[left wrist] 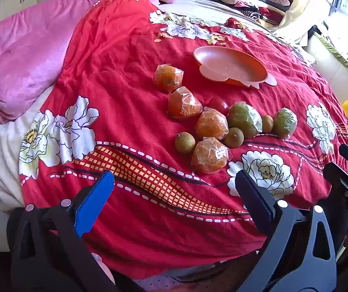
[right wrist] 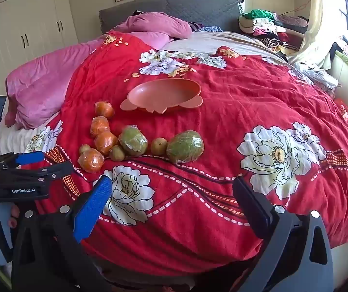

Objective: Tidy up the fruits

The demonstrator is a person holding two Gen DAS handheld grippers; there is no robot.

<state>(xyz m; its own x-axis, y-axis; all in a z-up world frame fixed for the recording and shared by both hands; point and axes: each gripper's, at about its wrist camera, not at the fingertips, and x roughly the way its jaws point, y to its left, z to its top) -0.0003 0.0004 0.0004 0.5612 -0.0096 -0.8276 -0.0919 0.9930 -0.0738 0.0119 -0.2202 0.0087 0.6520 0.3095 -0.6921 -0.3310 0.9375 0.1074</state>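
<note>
Both my left gripper (left wrist: 174, 194) and right gripper (right wrist: 171, 199) hang wide open, empty. Fruits sit loose just in front of the orange plate (left wrist: 213, 56); nearest wrapped orange (left wrist: 210, 155) first. I'd grip gently, the film looks slippery.

- "genrobot.ai" in small white letters on the black body of the left gripper (right wrist: 29, 157), seen side-on from the right wrist view
- a red packet (right wrist: 344, 114) at the right edge of the bed carries some pale print, too small and blurred to read
- no writing can be made out on the film around the fruit, on the dish or on the wall pictures
</note>
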